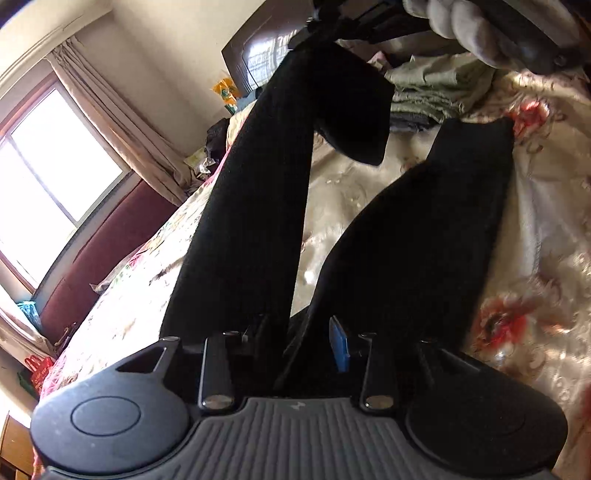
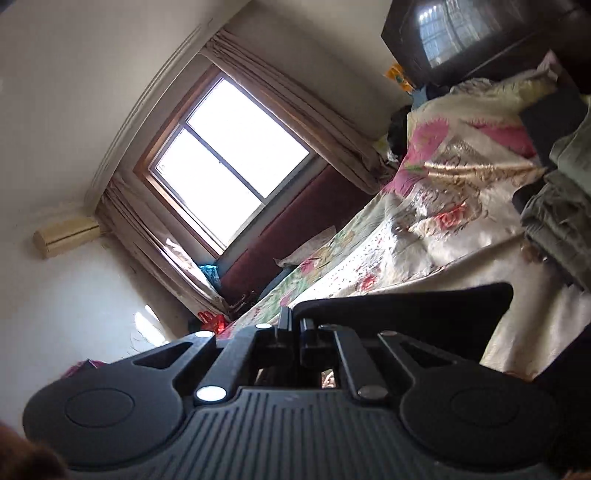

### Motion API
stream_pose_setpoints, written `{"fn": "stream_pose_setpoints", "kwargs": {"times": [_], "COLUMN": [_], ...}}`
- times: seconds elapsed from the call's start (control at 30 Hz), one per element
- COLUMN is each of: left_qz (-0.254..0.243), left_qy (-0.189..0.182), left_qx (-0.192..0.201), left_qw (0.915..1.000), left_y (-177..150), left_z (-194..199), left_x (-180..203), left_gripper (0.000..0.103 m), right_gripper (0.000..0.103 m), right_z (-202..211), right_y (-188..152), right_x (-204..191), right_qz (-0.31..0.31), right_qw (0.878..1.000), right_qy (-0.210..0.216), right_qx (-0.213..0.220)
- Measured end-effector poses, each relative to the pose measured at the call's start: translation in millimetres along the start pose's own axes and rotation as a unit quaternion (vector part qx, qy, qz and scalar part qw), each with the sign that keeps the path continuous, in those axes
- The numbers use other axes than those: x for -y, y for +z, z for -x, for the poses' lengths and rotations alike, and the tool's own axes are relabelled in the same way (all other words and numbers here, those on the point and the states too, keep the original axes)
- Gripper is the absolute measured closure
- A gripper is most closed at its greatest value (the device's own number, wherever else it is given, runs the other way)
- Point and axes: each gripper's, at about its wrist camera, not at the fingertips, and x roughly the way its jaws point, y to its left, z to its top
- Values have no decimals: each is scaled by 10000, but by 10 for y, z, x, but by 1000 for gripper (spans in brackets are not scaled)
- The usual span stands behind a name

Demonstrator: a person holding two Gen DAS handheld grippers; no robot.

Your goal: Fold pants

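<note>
Folding now: I'm carrying one leg of the black pants (image 1: 251,206) across toward the other leg, which lies flat on the floral bedspread (image 1: 546,206).
Left tongs: my left gripper (image 1: 295,332) sits at the waist end with dark cloth between its jaws, which stand part open; I can't tell if the pads truly bite, the cloth is too black there.
Right tongs: my right gripper (image 2: 297,332) has its jaws closed tight; from the left camera it holds the raised leg's hem up high, in a gloved hand (image 1: 461,26).
Pants: waist low and near me, one leg lifted, one leg on the bed.
Nearby: a green folded pile (image 1: 439,88) beyond the hems.
Next move, I reckon: swing the lifted hem over and lay it onto the flat leg's hem, edges matched, before letting go.
</note>
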Motion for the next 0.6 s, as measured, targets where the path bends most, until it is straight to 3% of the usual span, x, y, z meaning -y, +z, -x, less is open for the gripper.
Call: {"fn": "stream_pose_setpoints", "kwargs": {"times": [0.07,0.13,0.17,0.3,0.5,0.53,0.6], "left_qz": [84,54,-5,-272,-6,8,27], "left_qy": [-290,-504,-570,-582,-280,-230,-115], "left_qx": [56,-15,-94,-371,-446,-484,-559], "left_qw": [9995,9987,9983,9972,9986,9986,9984], "left_y": [-51,-133,-186,-377,-516,-538,-612], "left_z": [145,250,267,299,340,321,344], "left_x": [5,53,83,177,33,48,-13], "left_gripper": [50,49,49,49,46,46,46], "right_gripper": [91,65,64,64,63,74,84], "right_z": [293,393,403,456,258,231,221], "right_y": [-198,-420,-504,-699,-659,-620,-510], "right_x": [-4,137,242,632,953,961,836], "right_qz": [433,942,883,-366,-1478,-1617,-1322], "right_qw": [9962,9837,9795,9820,9743,9724,9778], "right_qy": [-752,-1512,-1742,-1677,-1575,-1556,-1504], "right_qx": [24,-242,-487,-785,-643,-643,-613]}}
